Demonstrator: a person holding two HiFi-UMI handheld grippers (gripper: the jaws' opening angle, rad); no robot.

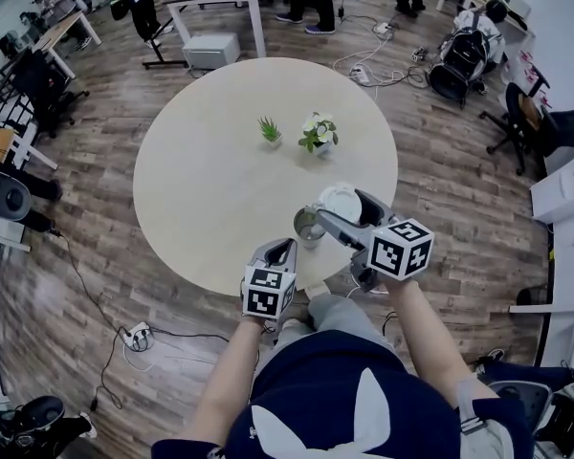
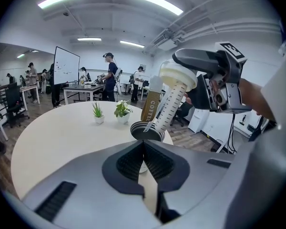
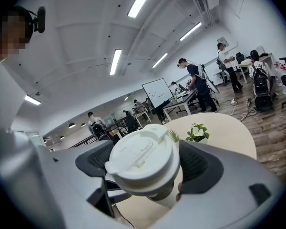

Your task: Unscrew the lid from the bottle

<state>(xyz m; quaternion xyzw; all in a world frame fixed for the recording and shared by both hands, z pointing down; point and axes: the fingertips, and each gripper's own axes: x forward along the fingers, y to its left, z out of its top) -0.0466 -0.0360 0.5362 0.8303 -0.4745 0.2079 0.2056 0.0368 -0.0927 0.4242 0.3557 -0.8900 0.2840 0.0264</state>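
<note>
The bottle [image 1: 309,228] is a ribbed pale cup-shaped one with a white lid [image 1: 341,201]. It hangs tilted over the near edge of the round table [image 1: 201,189]. My right gripper [image 1: 344,214] is shut on its upper end at the lid. In the right gripper view the lid [image 3: 143,159] faces the camera between the two jaws. In the left gripper view the bottle [image 2: 170,106] slants down from the right gripper [image 2: 183,78], its dark base nearest. My left gripper [image 1: 279,250] [image 2: 144,144] is shut and holds nothing, just short of that base.
Two small potted plants [image 1: 269,130] [image 1: 318,134] stand near the table's middle. Cables and a power strip [image 1: 136,334] lie on the wooden floor on the left. Desks, chairs and people fill the room beyond the table.
</note>
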